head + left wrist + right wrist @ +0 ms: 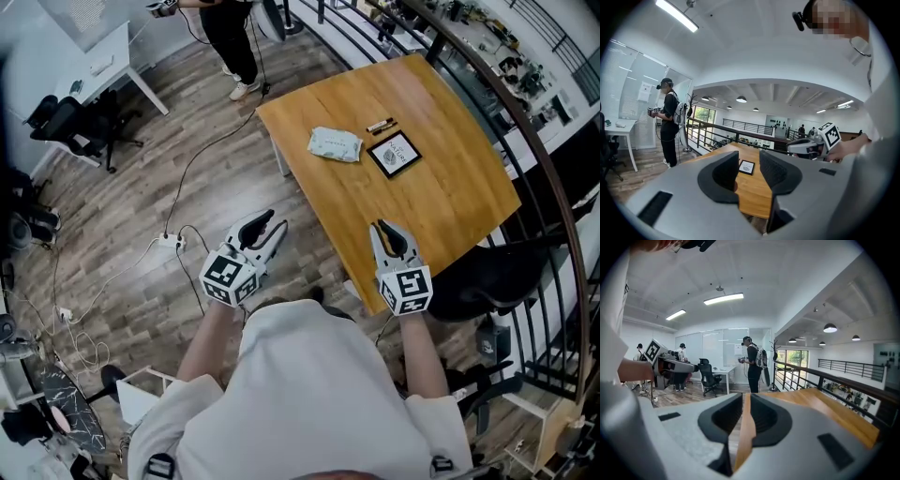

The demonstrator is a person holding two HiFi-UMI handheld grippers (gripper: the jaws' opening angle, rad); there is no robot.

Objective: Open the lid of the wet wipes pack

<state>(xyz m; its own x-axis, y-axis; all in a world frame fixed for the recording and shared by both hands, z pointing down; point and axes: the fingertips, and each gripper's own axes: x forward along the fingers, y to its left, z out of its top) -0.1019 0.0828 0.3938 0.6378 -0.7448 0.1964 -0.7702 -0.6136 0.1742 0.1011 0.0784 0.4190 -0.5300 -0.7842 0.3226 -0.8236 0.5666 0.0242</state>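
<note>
The wet wipes pack (335, 143), pale and soft, lies on the far part of the wooden table (441, 202), with its lid flat. Neither gripper view shows it. My left gripper (274, 223) hangs over the floor, left of the table's near corner and well short of the pack. Its jaws are open and empty (749, 161). My right gripper (378, 225) hovers over the table's near edge. Only a narrow slit separates its jaws (746, 401), and nothing is held.
A black-framed card (394, 154) (746, 167) and a marker (380, 125) lie right of the pack. A person (230, 37) stands beyond the table. Cables and a power strip (171, 242) cross the floor at left. A railing (525, 122) borders the table's right side, with a black chair (497, 277) beside it.
</note>
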